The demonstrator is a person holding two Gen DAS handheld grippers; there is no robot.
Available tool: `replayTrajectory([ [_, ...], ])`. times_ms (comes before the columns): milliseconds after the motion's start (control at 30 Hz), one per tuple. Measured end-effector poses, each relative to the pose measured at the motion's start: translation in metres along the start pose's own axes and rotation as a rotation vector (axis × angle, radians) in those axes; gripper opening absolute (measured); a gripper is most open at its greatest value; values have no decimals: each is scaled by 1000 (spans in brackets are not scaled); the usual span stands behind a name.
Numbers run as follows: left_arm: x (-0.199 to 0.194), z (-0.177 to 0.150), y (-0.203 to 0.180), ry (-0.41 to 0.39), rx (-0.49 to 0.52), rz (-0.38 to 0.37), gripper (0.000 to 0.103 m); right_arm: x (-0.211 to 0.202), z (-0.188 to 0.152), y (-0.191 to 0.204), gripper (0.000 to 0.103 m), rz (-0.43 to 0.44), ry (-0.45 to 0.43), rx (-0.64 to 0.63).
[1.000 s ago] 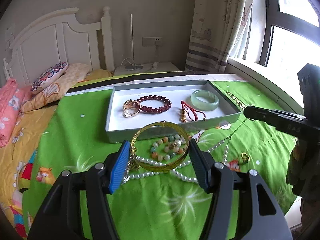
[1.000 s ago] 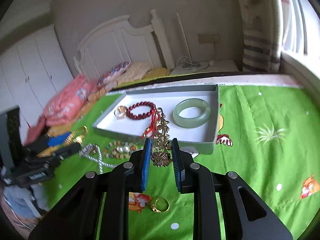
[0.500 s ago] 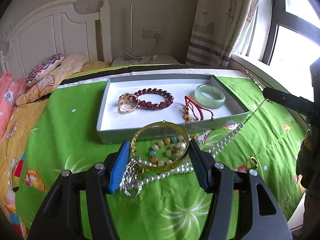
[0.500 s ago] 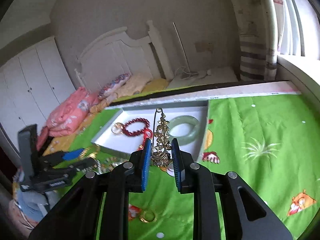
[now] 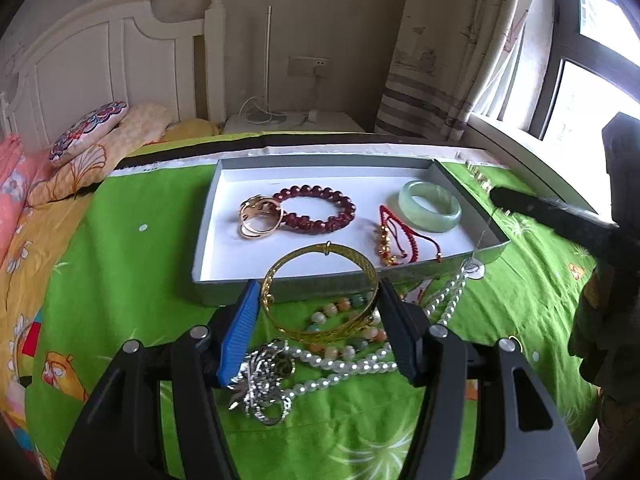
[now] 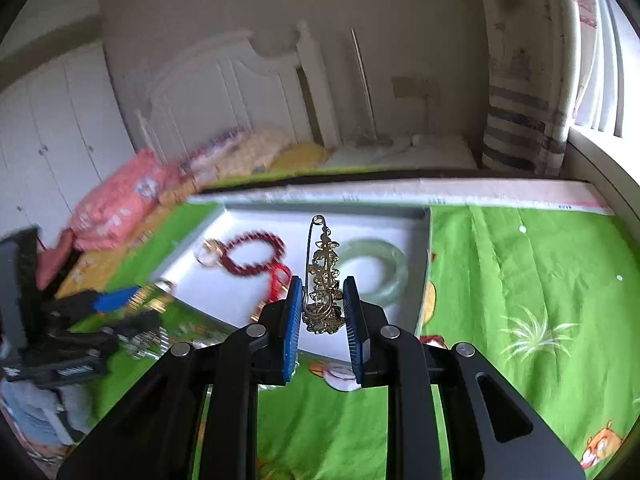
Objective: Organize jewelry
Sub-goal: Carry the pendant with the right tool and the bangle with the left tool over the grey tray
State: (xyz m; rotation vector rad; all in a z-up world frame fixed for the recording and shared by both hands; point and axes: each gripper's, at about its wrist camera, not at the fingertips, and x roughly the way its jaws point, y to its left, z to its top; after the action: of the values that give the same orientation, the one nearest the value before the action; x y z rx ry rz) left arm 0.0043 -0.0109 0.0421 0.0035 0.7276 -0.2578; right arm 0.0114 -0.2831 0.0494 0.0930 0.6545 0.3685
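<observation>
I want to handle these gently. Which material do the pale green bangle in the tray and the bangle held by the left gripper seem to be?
The pale green bangle looks like polished jade or glass: it is thick, translucent and glossy. The gold bangle in the left gripper looks like thin metal with a yellow, finely textured finish. Whether it is real gold cannot be told.

Gold bangle, dark-red bead bracelet, green bedspread.
</observation>
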Motion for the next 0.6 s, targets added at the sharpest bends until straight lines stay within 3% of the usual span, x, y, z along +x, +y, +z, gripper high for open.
replayTrajectory([
  [100,-3,-1,5,-6,-10,2,59,-8,-4,1,21,35,-22,33],
  [300,-11,-8,11,-9,-16,10,59,-69,-26,3,22,68,-129,40],
  [400,-16,-10,10,-17,-27,-2,59,-82,-49,-6,22,42,-69,70],
  [467,-18,-13,6,-22,-32,-15,59,-75,-68,-17,22,-12,25,100],
  [600,-17,-19,-7,-11,-15,-32,59,-68,-76,-42,22,-65,83,192],
])
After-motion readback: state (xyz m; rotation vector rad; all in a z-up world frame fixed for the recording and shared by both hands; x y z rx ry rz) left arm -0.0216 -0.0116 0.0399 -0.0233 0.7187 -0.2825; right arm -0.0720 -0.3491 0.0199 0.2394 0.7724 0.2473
